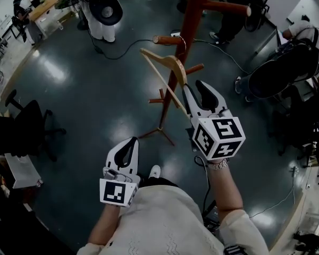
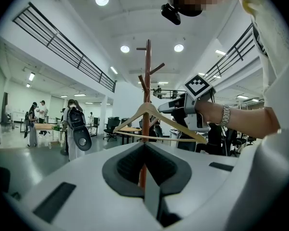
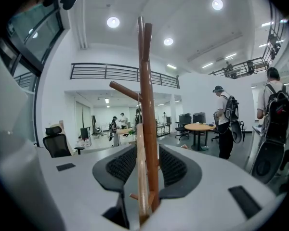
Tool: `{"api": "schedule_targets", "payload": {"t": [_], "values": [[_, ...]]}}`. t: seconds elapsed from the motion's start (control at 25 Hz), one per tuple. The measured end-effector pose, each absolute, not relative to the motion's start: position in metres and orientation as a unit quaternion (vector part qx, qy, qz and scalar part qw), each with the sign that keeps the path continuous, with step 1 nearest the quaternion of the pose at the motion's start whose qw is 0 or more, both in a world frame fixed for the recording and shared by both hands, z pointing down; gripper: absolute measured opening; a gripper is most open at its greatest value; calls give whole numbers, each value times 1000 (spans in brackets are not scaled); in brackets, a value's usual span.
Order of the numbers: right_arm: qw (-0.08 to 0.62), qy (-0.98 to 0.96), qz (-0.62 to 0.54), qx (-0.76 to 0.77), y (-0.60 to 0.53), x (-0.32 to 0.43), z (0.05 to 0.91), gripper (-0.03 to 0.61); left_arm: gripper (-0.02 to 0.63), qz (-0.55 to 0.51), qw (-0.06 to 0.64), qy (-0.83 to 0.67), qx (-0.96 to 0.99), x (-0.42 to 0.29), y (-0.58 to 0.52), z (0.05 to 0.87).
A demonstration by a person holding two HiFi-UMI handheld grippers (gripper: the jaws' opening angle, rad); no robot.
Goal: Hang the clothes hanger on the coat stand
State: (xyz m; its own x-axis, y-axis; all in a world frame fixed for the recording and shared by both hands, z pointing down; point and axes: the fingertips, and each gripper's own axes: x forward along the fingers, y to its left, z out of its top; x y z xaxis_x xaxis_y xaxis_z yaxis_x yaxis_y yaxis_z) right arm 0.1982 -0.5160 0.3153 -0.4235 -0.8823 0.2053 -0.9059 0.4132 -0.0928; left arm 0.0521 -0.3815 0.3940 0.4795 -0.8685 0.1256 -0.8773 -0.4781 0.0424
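Observation:
The reddish-brown coat stand (image 1: 190, 15) rises from the dark floor ahead of me. A light wooden clothes hanger (image 1: 167, 62) has its wire hook looped over a low peg (image 1: 164, 39) of the stand, and its body slants down toward me. My right gripper (image 1: 194, 86) is at the hanger's near end. Its jaws stand open on either side of the hanger's arm (image 3: 140, 172), and the pads do not press on it. My left gripper (image 1: 133, 139) is lower and to the left, well short of the stand, shut and empty. From the left gripper view the hanger (image 2: 154, 113) hangs against the pole (image 2: 147, 76).
The stand's splayed legs (image 1: 158, 133) rest on the floor. A cable (image 1: 122, 45) runs across the floor behind it. A black office chair (image 1: 29, 124) is at the left, and people and bags (image 1: 282, 70) are at the right. A round table (image 3: 200, 127) stands far off.

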Motion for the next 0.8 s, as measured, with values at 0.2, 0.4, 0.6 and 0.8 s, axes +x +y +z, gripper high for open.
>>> {"api": "schedule_targets", "payload": {"t": [0.2,0.4,0.6,0.8], "values": [[16,-817,62,573,-489,220,296,134,12,33,44,-513,857,43,-369,386],[-24,-808,44,587,-447,230,277,119,12,23,36,-514,857,39,-362,380],[-48,-828,48,556,-409,209,272,26,12,20,25,-509,860,41,-360,375],[-20,-862,101,497,-393,164,315,18,12,19,16,-515,857,39,-367,369]]}}
